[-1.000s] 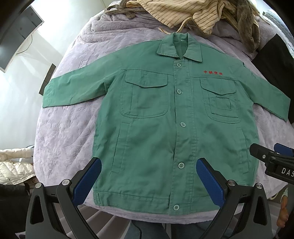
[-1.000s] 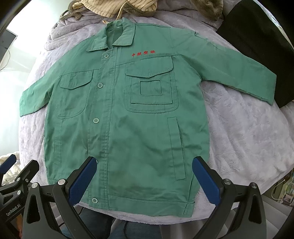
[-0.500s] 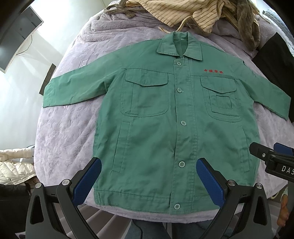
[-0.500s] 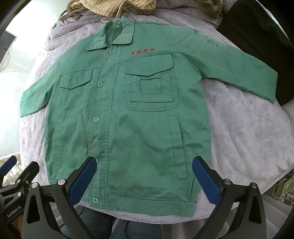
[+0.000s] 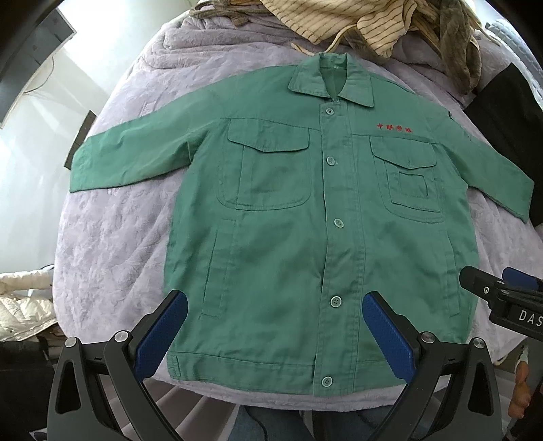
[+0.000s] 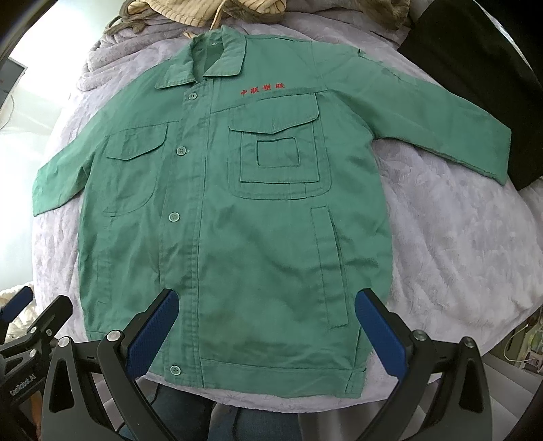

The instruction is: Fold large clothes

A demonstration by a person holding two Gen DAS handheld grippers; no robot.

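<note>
A green work jacket (image 5: 322, 217) (image 6: 237, 210) lies flat and buttoned on a lilac bedspread (image 5: 112, 237), front up, collar far, both sleeves spread out to the sides. Red embroidered characters sit above its right chest pocket. My left gripper (image 5: 275, 325) hovers open above the hem's left half, blue pads wide apart, nothing between them. My right gripper (image 6: 266, 322) hangs open above the hem's right half, also empty. Each gripper shows at the other view's edge.
A heap of striped and brown clothes (image 5: 356, 20) lies beyond the collar. A black garment (image 6: 475, 84) lies by the right sleeve. A white quilted item (image 5: 20, 315) sits off the bed's left. The bedspread (image 6: 458, 254) edge runs just below the hem.
Both grippers have drifted slightly nearer the hem, so the jacket sits a little higher in the views. The jaws stayed open and the jacket has not moved.
</note>
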